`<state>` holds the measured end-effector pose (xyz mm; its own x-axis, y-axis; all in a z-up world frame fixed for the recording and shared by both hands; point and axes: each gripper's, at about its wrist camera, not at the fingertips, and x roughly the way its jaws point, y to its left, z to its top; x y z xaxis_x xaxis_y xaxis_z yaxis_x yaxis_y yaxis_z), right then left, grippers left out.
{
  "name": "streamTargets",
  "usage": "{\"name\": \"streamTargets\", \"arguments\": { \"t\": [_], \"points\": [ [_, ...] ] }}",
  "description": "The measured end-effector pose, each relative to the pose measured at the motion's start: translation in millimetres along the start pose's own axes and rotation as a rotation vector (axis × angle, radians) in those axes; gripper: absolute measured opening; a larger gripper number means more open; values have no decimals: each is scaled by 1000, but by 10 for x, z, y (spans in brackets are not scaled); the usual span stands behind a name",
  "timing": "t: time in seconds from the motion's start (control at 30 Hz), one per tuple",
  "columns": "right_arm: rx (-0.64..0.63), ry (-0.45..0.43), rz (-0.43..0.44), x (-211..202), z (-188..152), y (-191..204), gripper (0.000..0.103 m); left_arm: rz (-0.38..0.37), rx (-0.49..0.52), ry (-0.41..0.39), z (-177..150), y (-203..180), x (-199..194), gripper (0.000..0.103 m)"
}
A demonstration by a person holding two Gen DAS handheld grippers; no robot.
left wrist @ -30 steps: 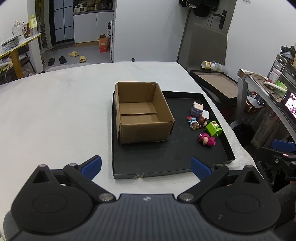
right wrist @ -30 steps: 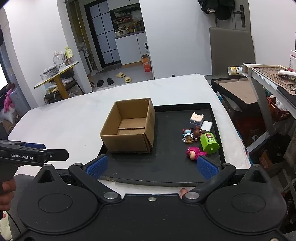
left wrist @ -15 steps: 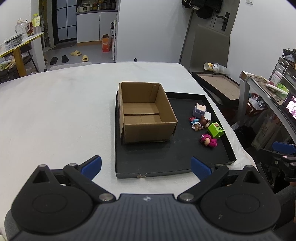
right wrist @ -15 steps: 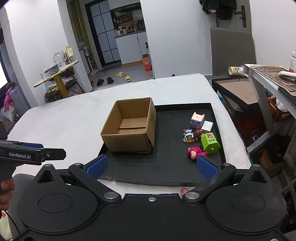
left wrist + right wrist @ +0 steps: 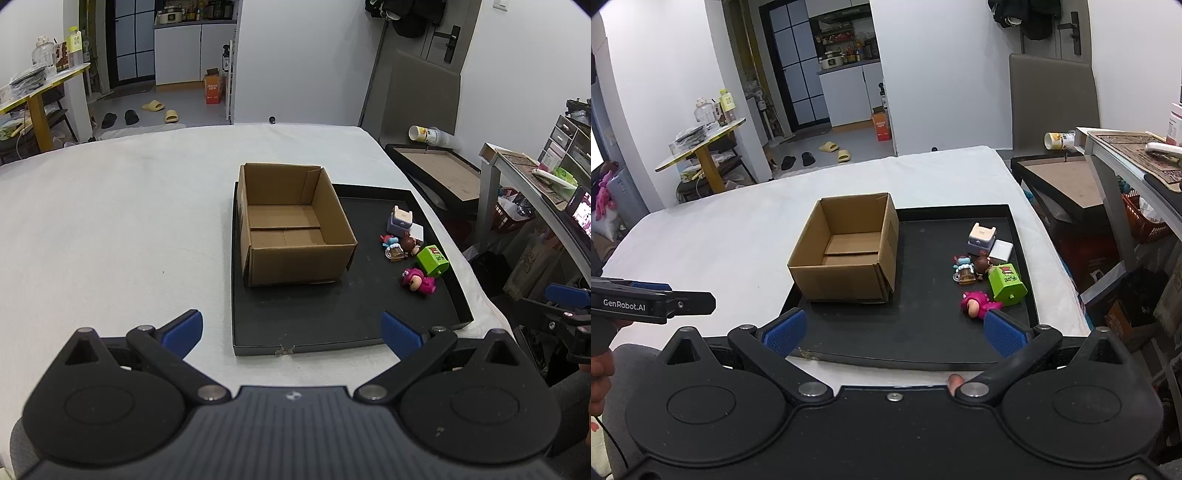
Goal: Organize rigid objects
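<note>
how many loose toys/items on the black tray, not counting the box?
6, all right of the cardboard box: stool toy, white block, blue figure, brown-haired figure, green box toy, pink bear. Smaller pieces may be hidden in the cluster.

Black tongs (image 5: pixel 892 330), blue ribbed pads (image 5: pixel 785 331), silver pivot screws
</note>
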<state>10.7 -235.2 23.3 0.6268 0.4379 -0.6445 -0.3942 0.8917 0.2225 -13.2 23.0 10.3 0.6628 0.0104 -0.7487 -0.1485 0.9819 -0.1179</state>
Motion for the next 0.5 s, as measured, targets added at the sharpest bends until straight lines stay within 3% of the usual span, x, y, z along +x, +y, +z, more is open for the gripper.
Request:
{"name": "streamTargets", "arguments": {
  "t": [0.5],
  "points": [
    [-5, -2, -3, 11, -6, -10, 103, 2, 1, -2, -16, 15, 13, 102]
  ]
}}
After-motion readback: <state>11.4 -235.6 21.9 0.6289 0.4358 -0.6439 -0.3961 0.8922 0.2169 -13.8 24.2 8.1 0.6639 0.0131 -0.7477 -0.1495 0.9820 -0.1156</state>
